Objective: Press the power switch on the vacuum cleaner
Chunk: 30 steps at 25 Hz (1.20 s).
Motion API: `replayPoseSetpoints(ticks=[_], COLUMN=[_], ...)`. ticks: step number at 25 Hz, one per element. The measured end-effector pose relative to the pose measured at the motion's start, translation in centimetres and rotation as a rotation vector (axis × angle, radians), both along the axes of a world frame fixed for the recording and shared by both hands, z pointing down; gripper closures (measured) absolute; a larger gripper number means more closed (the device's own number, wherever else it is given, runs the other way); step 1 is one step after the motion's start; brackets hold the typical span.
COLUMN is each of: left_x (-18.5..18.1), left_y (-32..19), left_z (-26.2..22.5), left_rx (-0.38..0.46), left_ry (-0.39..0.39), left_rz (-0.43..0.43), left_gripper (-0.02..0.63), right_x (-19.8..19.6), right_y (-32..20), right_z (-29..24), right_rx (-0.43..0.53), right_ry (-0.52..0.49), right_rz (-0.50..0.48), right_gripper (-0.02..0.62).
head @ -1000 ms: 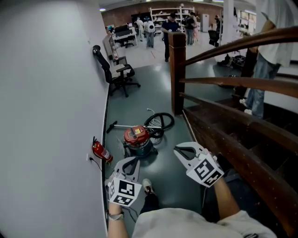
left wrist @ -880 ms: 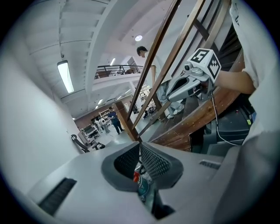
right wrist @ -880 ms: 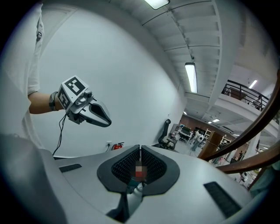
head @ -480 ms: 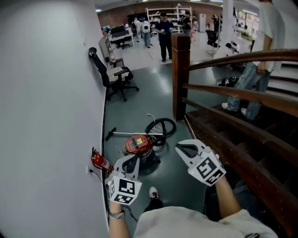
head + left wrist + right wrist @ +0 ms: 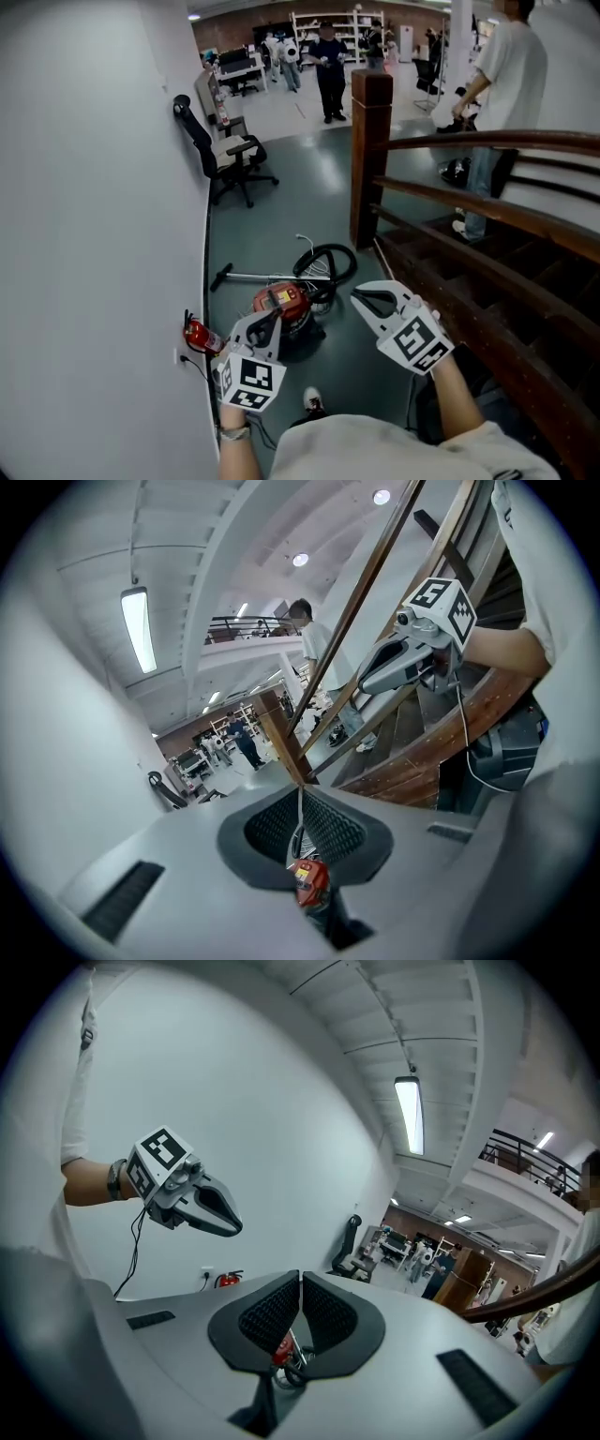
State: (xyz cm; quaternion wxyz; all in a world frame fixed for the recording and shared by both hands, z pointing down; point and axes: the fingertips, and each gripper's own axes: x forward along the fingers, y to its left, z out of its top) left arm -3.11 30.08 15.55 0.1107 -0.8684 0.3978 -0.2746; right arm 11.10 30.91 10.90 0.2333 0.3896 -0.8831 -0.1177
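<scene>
Stretching away from the person's feet is a dark grey-green floor (image 5: 281, 197), glossy enough to catch the ceiling lights, hemmed by a plain white wall (image 5: 94, 187) on the left and a dark wooden staircase railing (image 5: 487, 220) on the right. Beyond lies a paler open hall with shelving (image 5: 330, 21) at the back.

One vacuum cleaner (image 5: 283, 302) (red top, dark drum) sits on the floor just ahead of the grippers, near the wall. Its one black hose (image 5: 327, 262) lies coiled behind it and one metal wand (image 5: 258, 277) lies flat, pointing at the wall. One red fire extinguisher (image 5: 198, 335) lies at the foot of the wall, left of the vacuum cleaner. One black office chair (image 5: 223, 155) stands against the wall further on. One thick newel post (image 5: 369, 155) ends the railing, right of the hose.

Two grippers are held above the floor, apart from the vacuum cleaner. The left gripper (image 5: 271, 319) has its jaws pressed together with nothing between them; past their tips its own view shows the red top lower down. The right gripper (image 5: 362, 298) likewise has its pads meeting, empty, and is just beside the railing.

One person in a pale shirt (image 5: 502, 84) stands behind the railing, one in dark clothes (image 5: 330, 58) stands in the hall, and others near the desks are too small to count. One shoe (image 5: 314, 403) shows below the grippers.
</scene>
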Motion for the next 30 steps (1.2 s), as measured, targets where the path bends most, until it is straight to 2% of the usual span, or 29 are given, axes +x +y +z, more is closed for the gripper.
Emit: replayPoseSetpoints(ticks=[20,30], left_x=[-4.0,-6.2], left_y=[-7.3,-12.4], left_z=[1.8,2.9], left_rx=[-0.053,-0.058], left_ry=[0.006,0.007], left_rz=[-0.005,0.019], left_gripper=[0.592,0.592], right_x=[-4.2,-6.4], right_y=[-7.8,-12.7], right_z=[1.7,2.7], right_rx=[-0.052,-0.048], right_ry=[0.019,0.014], right_rz=[-0.018,0.017], right_gripper=[0.565,0.565])
